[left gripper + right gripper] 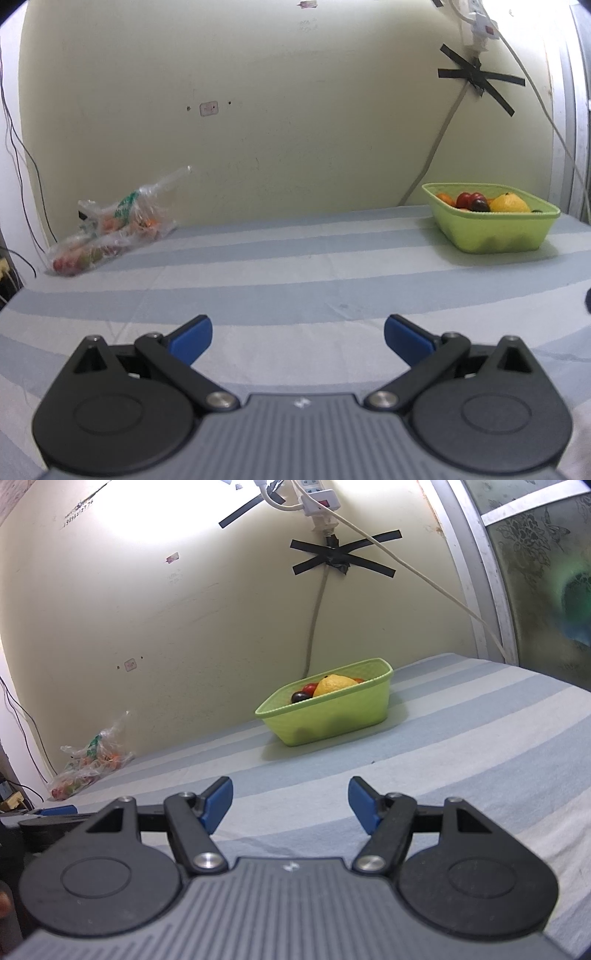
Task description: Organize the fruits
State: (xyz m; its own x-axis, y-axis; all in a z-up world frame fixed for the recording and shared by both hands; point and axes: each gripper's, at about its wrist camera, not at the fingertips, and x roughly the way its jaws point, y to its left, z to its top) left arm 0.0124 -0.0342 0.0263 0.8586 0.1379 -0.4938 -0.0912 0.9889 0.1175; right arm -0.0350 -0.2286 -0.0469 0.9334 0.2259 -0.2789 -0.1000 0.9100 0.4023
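A pale yellow wall (184, 609) with a taped power strip (319, 496) backs the striped bedsheet (461, 738).

I see green tub (495, 229) on striped bed, far right, near wall. Fruit piled inside: big yellow lemon (511, 204), red one (466, 199), dark plum (481, 205), bit of orange (446, 198). I see clear bag (110, 225) lying far left by wall, crumpled, more red and orange fruit inside. Tub and bag well apart.
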